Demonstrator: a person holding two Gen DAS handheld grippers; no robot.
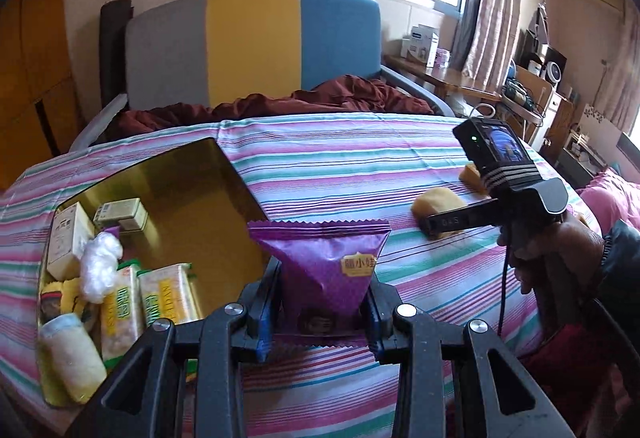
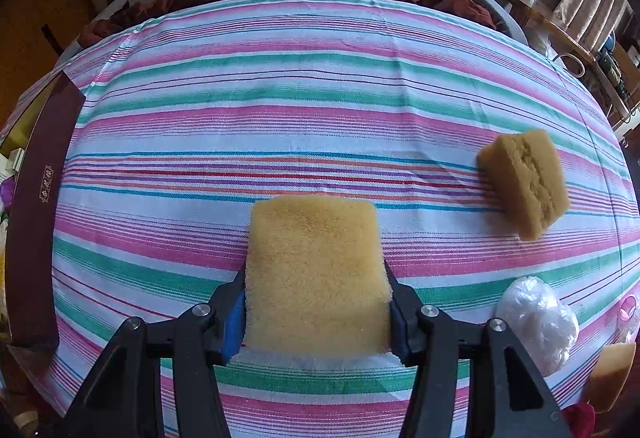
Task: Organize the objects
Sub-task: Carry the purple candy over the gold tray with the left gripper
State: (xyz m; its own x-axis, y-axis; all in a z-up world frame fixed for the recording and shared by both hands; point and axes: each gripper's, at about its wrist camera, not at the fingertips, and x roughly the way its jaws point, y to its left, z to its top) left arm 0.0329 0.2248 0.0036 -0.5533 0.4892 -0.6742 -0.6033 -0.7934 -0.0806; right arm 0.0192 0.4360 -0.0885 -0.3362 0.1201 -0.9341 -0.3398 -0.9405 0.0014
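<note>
My left gripper (image 1: 320, 304) is shut on a purple snack packet (image 1: 326, 258), held upright above the striped cloth just right of an open gold tin (image 1: 192, 190). The tin holds several wrapped snacks, small boxes and a white plastic wad along its left side. In the right wrist view my right gripper (image 2: 316, 302) points steeply down, its blue pads pressing both sides of a yellow sponge (image 2: 316, 262) that rests on the cloth. The left wrist view shows that right gripper (image 1: 436, 224) over the same sponge (image 1: 438, 200), held by a hand.
A second yellow sponge (image 2: 524, 182) lies farther right, a crumpled white plastic wad (image 2: 536, 322) and another sponge piece (image 2: 612, 374) near the lower right. The tin's dark brown wall (image 2: 40, 198) runs along the left. Beyond the striped tablecloth (image 2: 280, 98) stands a sofa with a red blanket.
</note>
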